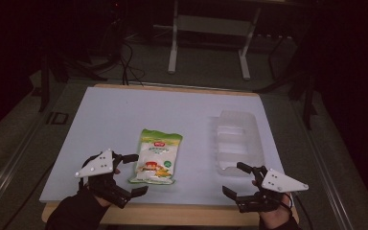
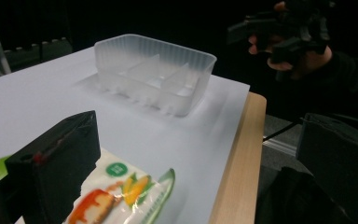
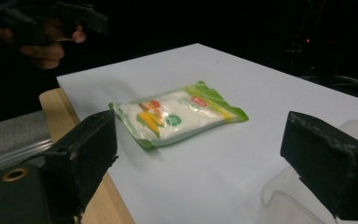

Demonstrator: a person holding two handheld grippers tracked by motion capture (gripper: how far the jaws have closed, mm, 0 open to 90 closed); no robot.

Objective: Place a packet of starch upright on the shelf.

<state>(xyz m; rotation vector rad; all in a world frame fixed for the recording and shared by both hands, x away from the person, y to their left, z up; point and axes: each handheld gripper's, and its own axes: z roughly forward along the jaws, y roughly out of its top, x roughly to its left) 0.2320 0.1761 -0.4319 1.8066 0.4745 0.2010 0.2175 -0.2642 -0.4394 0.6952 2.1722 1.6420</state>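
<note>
Packet [image 1: 156, 156] lengthwise toward table's far edge

Green-white snack pouch [image 1: 156, 156] flat, apparently sealed, mid-table.

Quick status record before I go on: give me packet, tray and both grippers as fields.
packet: flat on the white sheet, left of the tray, untouched
tray: clear plastic, divided, upright, nothing seen inside
left gripper: open, beside the packet's near left edge
right gripper: open, at the tray's near end
table: wooden edge bare along the near side
</note>
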